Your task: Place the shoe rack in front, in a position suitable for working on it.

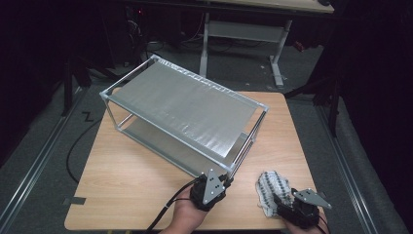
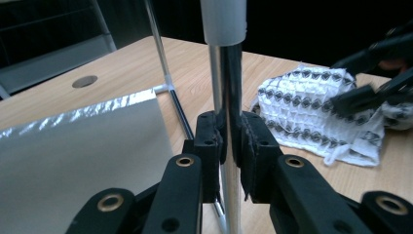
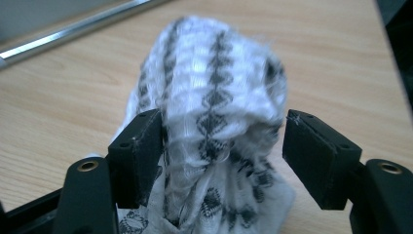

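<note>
A metal two-shelf rack (image 1: 185,105) with silver fabric shelves stands across the wooden table (image 1: 126,180). My left gripper (image 2: 229,136) is shut on the rack's near corner post (image 2: 228,73), with both pads pressed against the chrome tube. In the high view this gripper (image 1: 221,181) sits at the rack's front right corner. A crumpled white cloth with a black diamond pattern (image 3: 214,97) lies on the table to the right of the rack. My right gripper (image 3: 221,141) stands open around the cloth's bunched top. Its left pad is close beside the fabric, and its right pad stands apart from it.
The rack's lower shelf (image 2: 83,146) reaches close to the gripped post. Another desk frame (image 1: 243,29) stands on the floor beyond the table. A black cable (image 1: 73,146) runs along the floor at the left. The table's near edge is close under both hands.
</note>
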A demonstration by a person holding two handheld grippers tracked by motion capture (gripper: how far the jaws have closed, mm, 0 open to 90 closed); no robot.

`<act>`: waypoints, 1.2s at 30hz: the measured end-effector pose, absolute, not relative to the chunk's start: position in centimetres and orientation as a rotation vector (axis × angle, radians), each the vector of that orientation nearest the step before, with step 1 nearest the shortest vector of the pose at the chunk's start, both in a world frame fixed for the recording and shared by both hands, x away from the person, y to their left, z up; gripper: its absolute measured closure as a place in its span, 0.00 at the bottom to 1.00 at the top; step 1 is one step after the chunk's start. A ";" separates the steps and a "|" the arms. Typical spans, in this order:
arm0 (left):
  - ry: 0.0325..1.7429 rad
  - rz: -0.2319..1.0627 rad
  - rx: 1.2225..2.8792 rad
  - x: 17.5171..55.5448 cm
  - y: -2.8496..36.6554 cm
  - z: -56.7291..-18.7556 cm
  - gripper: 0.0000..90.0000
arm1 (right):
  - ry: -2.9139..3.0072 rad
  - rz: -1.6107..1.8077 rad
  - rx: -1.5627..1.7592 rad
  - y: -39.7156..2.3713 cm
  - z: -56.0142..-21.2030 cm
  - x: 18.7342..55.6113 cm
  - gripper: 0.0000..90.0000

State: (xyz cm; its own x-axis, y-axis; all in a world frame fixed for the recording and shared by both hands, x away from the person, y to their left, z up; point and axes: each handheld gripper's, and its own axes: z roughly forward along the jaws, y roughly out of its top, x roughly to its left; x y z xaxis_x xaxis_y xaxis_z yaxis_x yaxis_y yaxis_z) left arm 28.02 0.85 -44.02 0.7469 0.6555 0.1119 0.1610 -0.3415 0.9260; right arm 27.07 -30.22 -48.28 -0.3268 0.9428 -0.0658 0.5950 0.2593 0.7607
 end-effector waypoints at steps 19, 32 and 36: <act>0.580 0.514 1.875 22.9 4.5 -44.3 0.89 | 2.114 0.916 1.165 -25.8 -47.4 29.7 0.86; 0.580 0.507 1.892 20.7 5.9 -44.1 0.89 | 2.287 0.939 0.975 -17.0 -48.7 33.9 0.86; 0.587 0.510 1.893 20.6 6.1 -44.1 0.89 | 2.325 0.908 0.978 -16.7 -49.4 34.5 0.85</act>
State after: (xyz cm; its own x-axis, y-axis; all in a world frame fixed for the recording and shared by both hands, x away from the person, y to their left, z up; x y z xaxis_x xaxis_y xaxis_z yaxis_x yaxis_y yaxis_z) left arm 20.57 6.06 -44.12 0.7895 0.6083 0.0811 0.1653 -0.3381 0.9265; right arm 34.50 -16.71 -49.38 -0.6434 0.7504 -0.1514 0.4493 0.5303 0.7190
